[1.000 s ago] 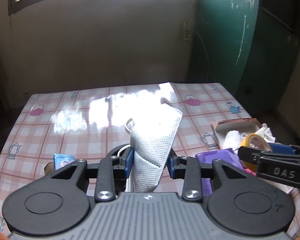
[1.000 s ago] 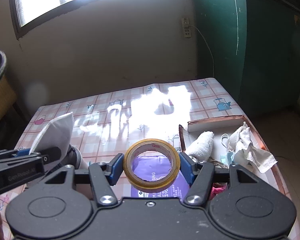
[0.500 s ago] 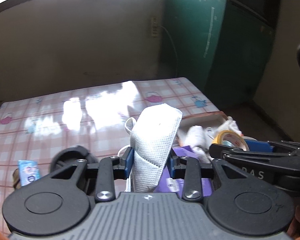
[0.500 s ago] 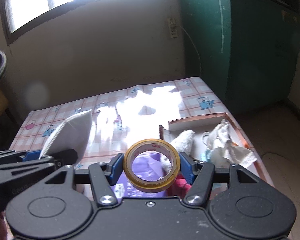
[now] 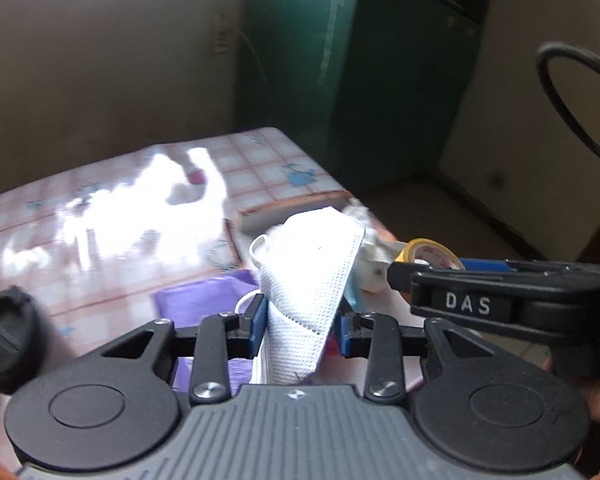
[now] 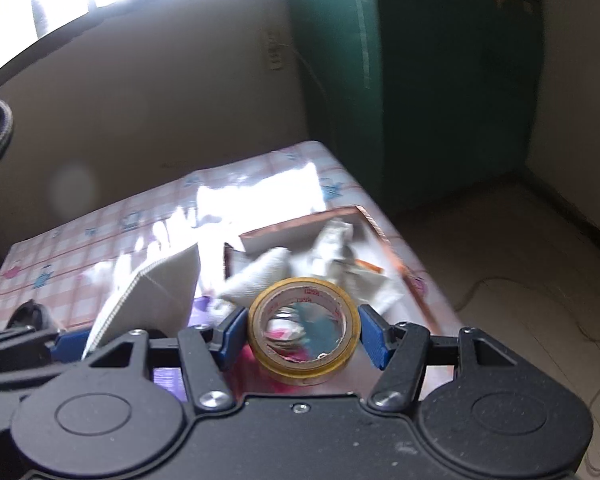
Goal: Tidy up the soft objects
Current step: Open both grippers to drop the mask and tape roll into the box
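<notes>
My left gripper [image 5: 300, 328] is shut on a white face mask [image 5: 312, 276], held upright above the table; the mask also shows in the right wrist view [image 6: 156, 292]. My right gripper [image 6: 302, 334] is shut on a yellow tape roll [image 6: 304, 340], which also shows in the left wrist view [image 5: 428, 252]. A shallow brown cardboard box [image 6: 300, 232] on the table's right side holds white cloths [image 6: 268, 272] and crumpled tissue [image 6: 332, 240]. Both grippers hang just in front of the box, side by side.
A purple packet [image 5: 204, 304] lies on the checked tablecloth [image 5: 100, 208] under the grippers. A black round object [image 5: 8, 336] sits at the left. A green cabinet [image 6: 420, 80] stands behind the table's right edge; bare floor [image 6: 520, 260] lies to the right.
Both grippers have swung to the right and moved toward the cardboard box, each keeping its hold. The box now sits closer and more central in both views.
</notes>
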Motion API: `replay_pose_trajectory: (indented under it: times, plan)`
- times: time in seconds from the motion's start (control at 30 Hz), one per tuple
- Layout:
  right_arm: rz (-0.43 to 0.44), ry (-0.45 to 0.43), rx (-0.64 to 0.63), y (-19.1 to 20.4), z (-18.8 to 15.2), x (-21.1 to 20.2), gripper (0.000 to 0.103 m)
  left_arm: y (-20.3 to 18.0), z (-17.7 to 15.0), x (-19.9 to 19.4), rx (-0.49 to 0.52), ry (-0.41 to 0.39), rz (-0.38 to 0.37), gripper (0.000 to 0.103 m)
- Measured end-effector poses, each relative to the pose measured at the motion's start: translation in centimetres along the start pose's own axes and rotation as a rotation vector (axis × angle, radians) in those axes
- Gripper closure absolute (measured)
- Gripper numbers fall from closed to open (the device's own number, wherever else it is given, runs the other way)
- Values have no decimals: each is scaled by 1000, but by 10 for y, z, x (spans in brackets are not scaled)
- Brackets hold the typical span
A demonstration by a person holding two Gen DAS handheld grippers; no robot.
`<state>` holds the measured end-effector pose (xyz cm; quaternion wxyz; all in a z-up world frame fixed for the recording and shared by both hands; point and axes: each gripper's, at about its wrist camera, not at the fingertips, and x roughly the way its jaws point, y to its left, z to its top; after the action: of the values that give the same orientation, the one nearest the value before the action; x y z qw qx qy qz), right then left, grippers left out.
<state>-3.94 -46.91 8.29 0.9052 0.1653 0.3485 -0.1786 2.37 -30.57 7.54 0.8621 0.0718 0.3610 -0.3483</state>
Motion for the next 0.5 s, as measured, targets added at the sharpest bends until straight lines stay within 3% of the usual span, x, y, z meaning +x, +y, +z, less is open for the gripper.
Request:
replay_pose_trajectory:
  times: [0.3,0.37,0.47,0.5]
  plan:
    - [-49,28,33,-32,-1,12,30,-31,-11,23,43,38,-121,61]
    - [-57,27,27,-34,-1,14,28,-36,-14,27,60,38,-142,41]
    - [-66,21,38,-37,0,13,26,-39,-14,32,69,27,-164,24]
    - [-68,19,39,-37,1,13,26,-37,-14,30,70,25,-161,24]
